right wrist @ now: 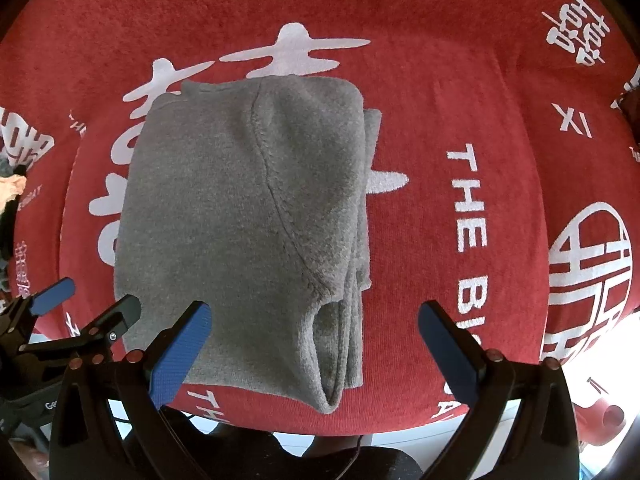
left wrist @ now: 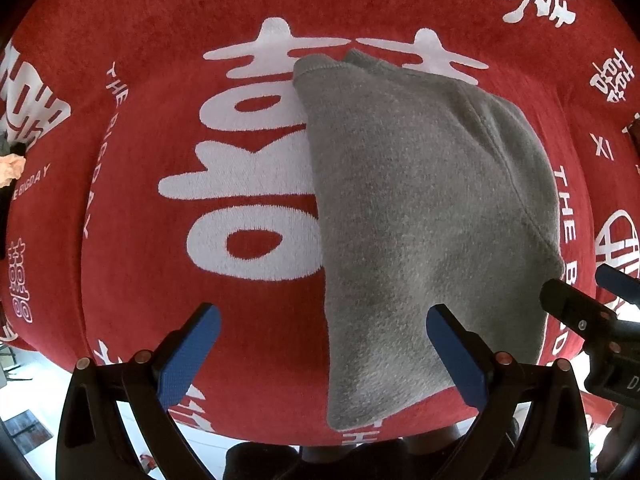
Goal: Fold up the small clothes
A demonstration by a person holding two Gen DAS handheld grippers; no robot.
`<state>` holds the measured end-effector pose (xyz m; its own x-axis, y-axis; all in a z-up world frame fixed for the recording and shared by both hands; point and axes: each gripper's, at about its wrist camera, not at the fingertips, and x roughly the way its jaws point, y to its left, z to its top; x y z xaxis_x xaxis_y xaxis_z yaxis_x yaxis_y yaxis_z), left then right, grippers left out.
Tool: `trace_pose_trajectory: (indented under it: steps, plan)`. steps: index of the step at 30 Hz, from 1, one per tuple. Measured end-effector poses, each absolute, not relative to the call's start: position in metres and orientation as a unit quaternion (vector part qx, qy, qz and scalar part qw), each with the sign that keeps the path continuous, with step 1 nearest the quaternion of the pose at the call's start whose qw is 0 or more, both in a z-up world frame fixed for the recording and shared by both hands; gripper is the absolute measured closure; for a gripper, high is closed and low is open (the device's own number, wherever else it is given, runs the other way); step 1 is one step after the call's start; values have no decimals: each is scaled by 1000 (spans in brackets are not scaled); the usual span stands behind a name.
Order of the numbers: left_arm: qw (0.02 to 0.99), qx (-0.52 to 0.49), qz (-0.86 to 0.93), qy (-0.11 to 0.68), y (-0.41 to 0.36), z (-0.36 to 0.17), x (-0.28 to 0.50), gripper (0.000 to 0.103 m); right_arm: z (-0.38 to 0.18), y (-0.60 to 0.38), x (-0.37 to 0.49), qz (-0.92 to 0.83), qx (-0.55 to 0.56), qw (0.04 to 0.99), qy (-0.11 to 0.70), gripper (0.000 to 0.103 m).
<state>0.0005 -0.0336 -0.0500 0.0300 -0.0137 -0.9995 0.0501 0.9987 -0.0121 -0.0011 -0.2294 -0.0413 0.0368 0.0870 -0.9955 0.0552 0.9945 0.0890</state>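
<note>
A small grey fleece garment (left wrist: 420,216) lies folded into a compact stack on a red cloth (left wrist: 140,288) with white lettering. It also shows in the right wrist view (right wrist: 224,216), with a curved seam across its top layer and layered edges at its right side. My left gripper (left wrist: 324,344) is open and empty, held above the garment's near left edge. My right gripper (right wrist: 316,344) is open and empty, held above the garment's near edge. The right gripper's fingers (left wrist: 568,300) show at the right edge of the left wrist view.
The red cloth covers the table, and its near edge (right wrist: 360,428) lies just below the garment. Some crumpled clothes (right wrist: 12,196) lie at the far left edge. Pale floor shows past the near edge. The left gripper's fingers (right wrist: 56,296) show at the left.
</note>
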Motion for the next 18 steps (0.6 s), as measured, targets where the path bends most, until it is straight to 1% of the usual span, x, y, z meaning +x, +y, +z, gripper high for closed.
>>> trace_pose_trajectory:
  steps: [18]
  plan:
    - [725,21,-17,689,-31,-49,-1,0,-40,-229,-2,9,49,719,694,0]
